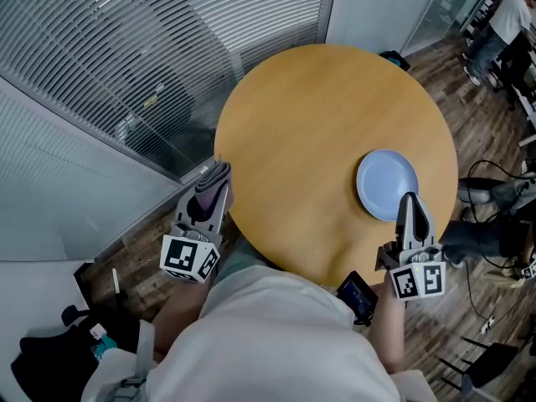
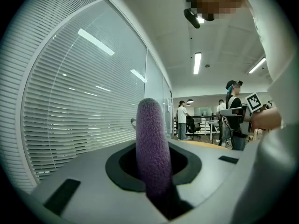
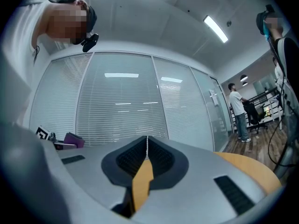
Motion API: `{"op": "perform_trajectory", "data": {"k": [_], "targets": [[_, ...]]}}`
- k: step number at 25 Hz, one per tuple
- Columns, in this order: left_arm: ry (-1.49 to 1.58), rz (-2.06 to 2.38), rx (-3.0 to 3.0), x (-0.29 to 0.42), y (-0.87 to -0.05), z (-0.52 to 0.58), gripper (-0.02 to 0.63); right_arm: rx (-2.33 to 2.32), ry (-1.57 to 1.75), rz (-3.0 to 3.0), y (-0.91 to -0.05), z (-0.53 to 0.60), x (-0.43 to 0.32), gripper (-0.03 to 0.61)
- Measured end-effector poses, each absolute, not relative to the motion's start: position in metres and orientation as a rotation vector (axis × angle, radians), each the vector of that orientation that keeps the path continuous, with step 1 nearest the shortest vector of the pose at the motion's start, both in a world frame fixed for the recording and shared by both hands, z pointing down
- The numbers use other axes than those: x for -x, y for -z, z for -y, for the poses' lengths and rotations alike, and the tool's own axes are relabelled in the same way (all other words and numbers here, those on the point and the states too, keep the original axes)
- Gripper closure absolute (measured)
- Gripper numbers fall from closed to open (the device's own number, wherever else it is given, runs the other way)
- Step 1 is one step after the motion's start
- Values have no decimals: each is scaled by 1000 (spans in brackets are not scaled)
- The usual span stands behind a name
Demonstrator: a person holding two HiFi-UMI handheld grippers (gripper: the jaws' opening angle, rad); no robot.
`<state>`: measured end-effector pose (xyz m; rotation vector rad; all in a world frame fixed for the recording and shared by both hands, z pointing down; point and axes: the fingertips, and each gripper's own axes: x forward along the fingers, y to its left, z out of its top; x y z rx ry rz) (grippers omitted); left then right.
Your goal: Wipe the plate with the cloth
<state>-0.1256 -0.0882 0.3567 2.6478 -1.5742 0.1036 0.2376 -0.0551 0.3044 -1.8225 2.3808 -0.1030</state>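
The left gripper has a purple cloth pinched in its jaws, at the near left edge of the round tabletop. The pale blue plate lies on the tabletop's right side. The right gripper, jaws closed on nothing, points at the plate's near rim.

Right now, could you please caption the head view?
Left gripper holds the cloth at the table's edge; shut right gripper points at the plate.
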Motion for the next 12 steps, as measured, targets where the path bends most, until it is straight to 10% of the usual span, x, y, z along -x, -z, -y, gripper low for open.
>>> {"op": "perform_trajectory", "data": {"k": [12], "targets": [[-128, 1528, -2637, 109, -366, 103, 529, 2015, 349, -2280, -365, 64, -310, 555]]}}
